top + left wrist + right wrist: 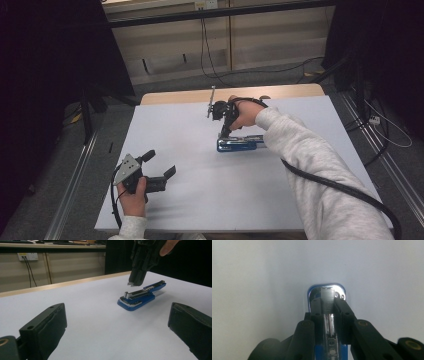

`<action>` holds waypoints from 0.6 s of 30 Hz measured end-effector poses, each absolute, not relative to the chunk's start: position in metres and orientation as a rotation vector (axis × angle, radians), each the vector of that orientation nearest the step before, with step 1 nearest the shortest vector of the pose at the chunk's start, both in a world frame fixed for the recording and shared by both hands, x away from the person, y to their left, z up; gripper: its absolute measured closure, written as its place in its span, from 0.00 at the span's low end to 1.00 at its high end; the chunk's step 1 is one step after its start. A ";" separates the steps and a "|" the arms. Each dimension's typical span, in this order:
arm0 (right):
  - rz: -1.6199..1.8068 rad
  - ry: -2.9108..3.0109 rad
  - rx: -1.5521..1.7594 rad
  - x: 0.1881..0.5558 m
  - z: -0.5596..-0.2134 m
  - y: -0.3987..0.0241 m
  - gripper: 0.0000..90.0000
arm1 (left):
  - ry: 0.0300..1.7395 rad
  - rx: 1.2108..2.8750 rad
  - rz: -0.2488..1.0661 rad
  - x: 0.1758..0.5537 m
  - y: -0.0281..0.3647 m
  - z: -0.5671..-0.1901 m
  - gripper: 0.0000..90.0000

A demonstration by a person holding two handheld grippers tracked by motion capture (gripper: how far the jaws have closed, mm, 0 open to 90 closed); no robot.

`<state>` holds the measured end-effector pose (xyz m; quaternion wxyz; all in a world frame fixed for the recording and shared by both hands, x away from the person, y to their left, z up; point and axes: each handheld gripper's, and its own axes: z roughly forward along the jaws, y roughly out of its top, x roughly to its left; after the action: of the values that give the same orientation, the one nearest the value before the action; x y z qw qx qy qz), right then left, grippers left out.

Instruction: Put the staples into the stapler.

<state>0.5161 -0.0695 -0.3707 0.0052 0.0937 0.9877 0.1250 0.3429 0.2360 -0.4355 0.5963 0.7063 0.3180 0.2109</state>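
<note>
Lying near the middle of the white table (200, 210) is one blue stapler (240, 144), swung open. Two claws are in view: the right claw (327, 305) points down, clenched on a strip of staples (327, 300) over the stapler's front, while the left claw (160, 167) hangs released, well apart.

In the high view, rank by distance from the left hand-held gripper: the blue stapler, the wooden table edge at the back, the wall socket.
1. Blue stapler, mid-table, right of the left hand-held gripper.
2. Wooden table edge, at the far side.
3. Wall socket, top, on the back wall.
</note>
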 end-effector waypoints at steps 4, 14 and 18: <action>0.402 3.094 0.307 0.517 -0.370 -0.070 0.88 | 0.738 1.640 0.488 0.343 0.236 -0.435 0.02; 0.387 3.093 0.303 0.517 -0.376 -0.069 0.88 | 0.742 1.635 0.485 0.343 0.235 -0.436 0.02; 0.388 3.098 0.296 0.518 -0.379 -0.069 0.88 | 0.738 1.638 0.490 0.343 0.236 -0.436 0.02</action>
<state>0.5183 -0.0689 -0.3793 0.0027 0.0945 0.9878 0.1237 0.3431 0.2357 -0.4356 0.5969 0.7057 0.3181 0.2110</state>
